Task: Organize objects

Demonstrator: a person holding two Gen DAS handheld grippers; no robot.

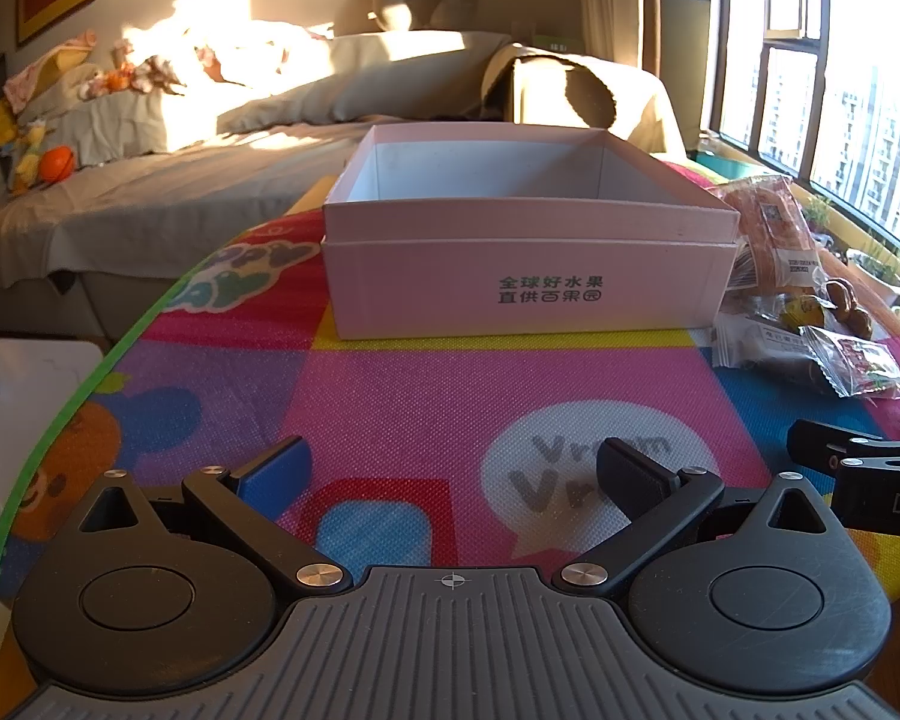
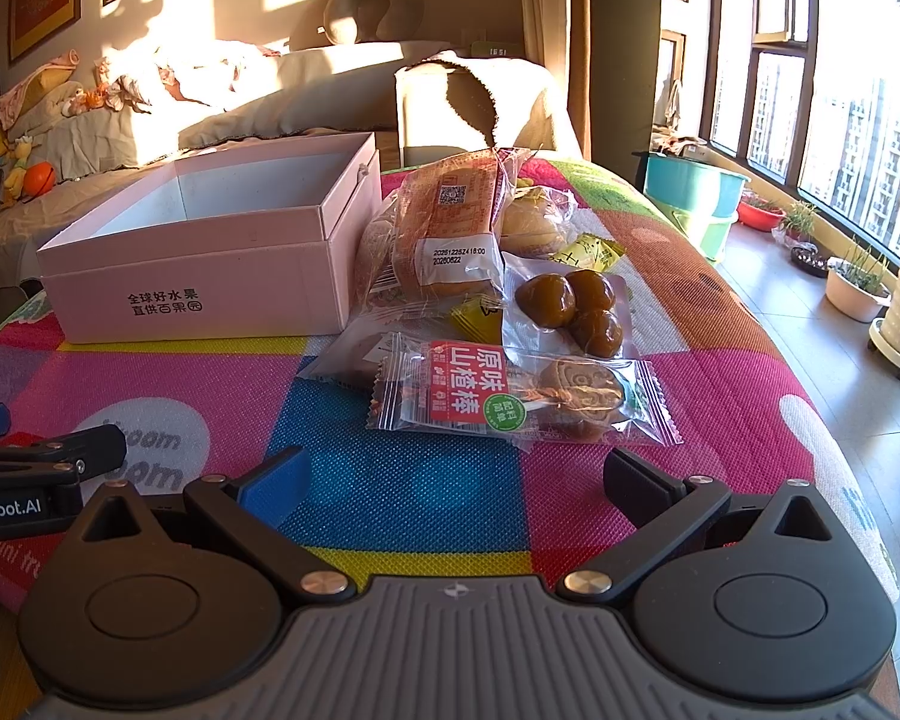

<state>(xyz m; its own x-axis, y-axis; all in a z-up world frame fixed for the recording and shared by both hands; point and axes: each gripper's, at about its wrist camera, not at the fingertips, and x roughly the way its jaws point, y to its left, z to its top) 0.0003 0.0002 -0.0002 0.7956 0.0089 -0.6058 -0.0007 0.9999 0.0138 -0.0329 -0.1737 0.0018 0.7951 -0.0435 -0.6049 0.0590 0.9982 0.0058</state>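
Nothing has gone into the box yet, so this looks like the very start: the snacks sit in a loose pile beside it, and both tools hang back over the mat.

The left gripper has its jaws spread wide with nothing between them. The box stands straight ahead of those jaws, well beyond their tips, open-topped and, as far as its visible inside shows, bare. The pile lies off to the right of the jaws, past the box's right wall.

The right gripper is likewise spread wide and holds nothing. Just ahead of its jaws, a little right of centre, lies the red packet (a flat clear wrapper with a red label and a round brown sweet inside). Behind that, farther from the jaws, lies the pouch of chestnuts, and behind and left of it the bread bag, which leans close against the box's right wall. Small yellow wrappers poke out between them.

The step in hand is probably the first pick, and the red packet is the nearest candidate. That calls for easing the right jaws forward and low, closing across the packet's short width, lifting clear of the pile, then swinging left over the box rim. The thin, slippery film could slide out of a shallow pinch.
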